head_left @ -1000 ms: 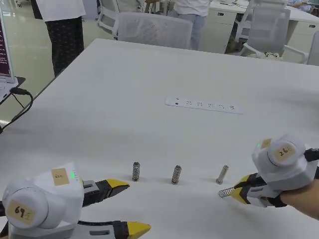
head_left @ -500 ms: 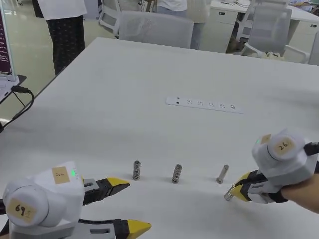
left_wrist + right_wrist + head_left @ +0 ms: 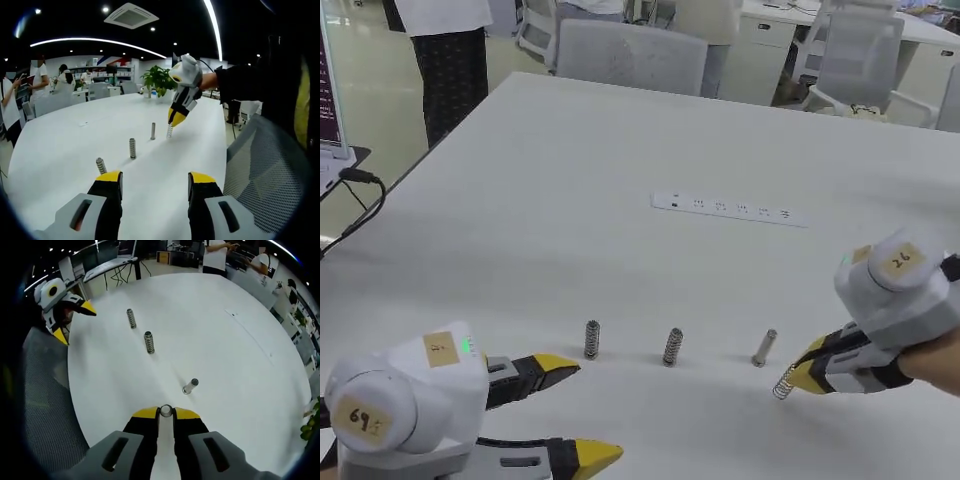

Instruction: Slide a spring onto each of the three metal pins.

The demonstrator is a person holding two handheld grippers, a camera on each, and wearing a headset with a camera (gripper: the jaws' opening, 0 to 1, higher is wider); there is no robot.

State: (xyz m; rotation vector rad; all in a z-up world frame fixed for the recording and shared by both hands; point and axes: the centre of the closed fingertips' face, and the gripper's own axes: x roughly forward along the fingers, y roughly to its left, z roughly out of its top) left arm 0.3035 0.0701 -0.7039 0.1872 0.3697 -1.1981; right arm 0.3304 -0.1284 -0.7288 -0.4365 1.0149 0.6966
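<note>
Three metal pins stand in a row on the white table (image 3: 620, 160). The left pin (image 3: 592, 339) and the middle pin (image 3: 673, 346) each wear a spring. Bare metal shows on the right pin (image 3: 764, 348) (image 3: 190, 386). My right gripper (image 3: 798, 379) (image 3: 166, 412) is shut on a spring (image 3: 782, 383) (image 3: 166, 411), held just to the right of the bare pin and slightly nearer. My left gripper (image 3: 578, 410) (image 3: 155, 182) stands open with nothing between its jaws, near the table's front left, short of the left pin (image 3: 101, 165).
A white power strip (image 3: 728, 211) lies across the middle of the table. Office chairs (image 3: 630, 58) stand at the far edge, and a person (image 3: 445, 50) stands beyond the far left corner. A laptop and cable (image 3: 350, 180) sit off the left side.
My right gripper has tilted and drifted slightly right and down, swinging the held spring from nearly level to more upright, beside the bare pin. The left gripper has stayed put.
</note>
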